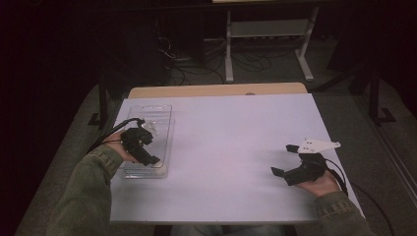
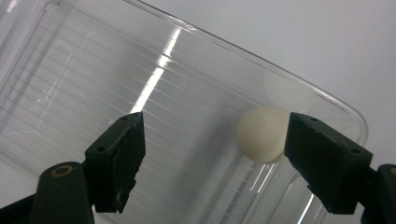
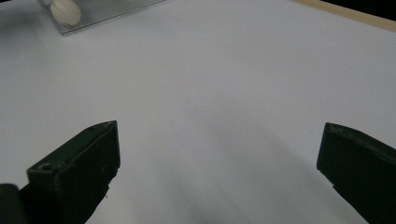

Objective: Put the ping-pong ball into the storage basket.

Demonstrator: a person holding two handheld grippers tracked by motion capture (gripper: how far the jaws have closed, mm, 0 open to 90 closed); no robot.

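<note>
My left tongs hung released over the clear ribbed plastic tray, its small smooth off-white ball just beside the right-hand jaw, probably light, slippery and roll-prone, best pinched across its middle; my right tongs gaped over bare table.

I see a white table top with a pale wooden edge at its far side. Behind it the room is very dark. A white metal frame with a low shelf stands on the grey floor, and black cables lie near it.
</note>
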